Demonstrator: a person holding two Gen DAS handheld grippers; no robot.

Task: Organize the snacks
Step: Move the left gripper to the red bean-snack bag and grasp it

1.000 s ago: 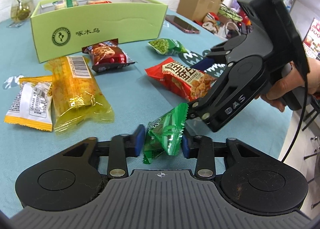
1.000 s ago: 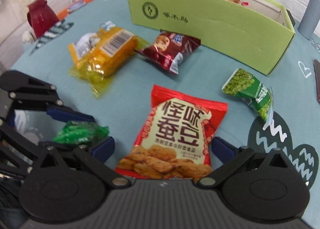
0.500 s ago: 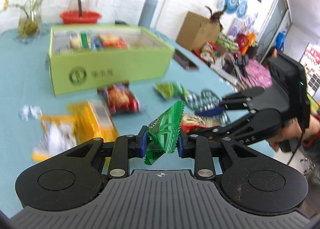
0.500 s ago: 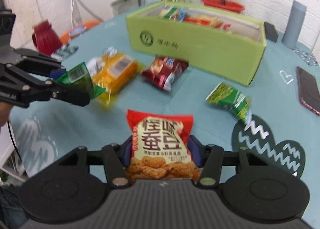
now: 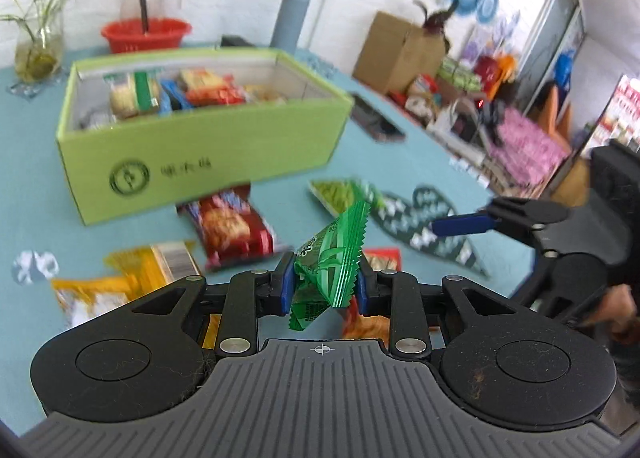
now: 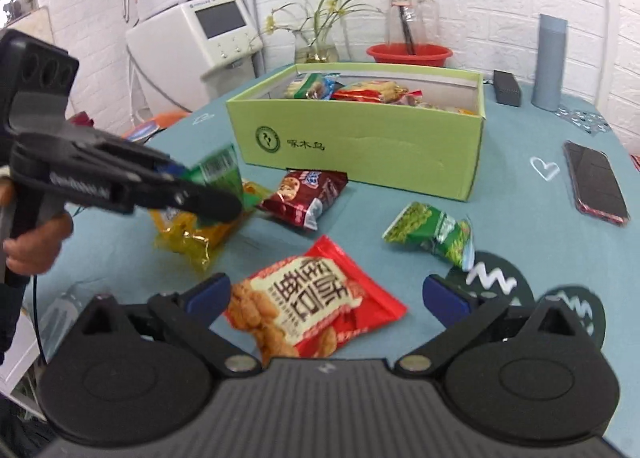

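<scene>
My left gripper [image 5: 322, 286] is shut on a small green snack packet [image 5: 328, 258] and holds it up above the table. The right wrist view shows it from the side at the left, the green packet [image 6: 218, 170] sticking out past its fingers. My right gripper [image 6: 326, 292] has its jaws opening wide. A red snack packet [image 6: 316, 298] lies tilted between them, and neither pad touches it. The open green box [image 6: 360, 146] stands beyond, holding several packets.
On the teal tablecloth lie a dark red cookie packet [image 6: 308, 194], a green pea packet [image 6: 428, 226] and a yellow packet [image 6: 188, 230]. A phone [image 6: 596, 182] lies at the right. A grey cylinder [image 6: 550, 62], a red basin [image 6: 408, 54] and a vase stand behind the box.
The right gripper closed on the red packet, then let go; the packet now lies skewed between its spread jaws. The left gripper rose with the green packet, so the box's inside shows.
</scene>
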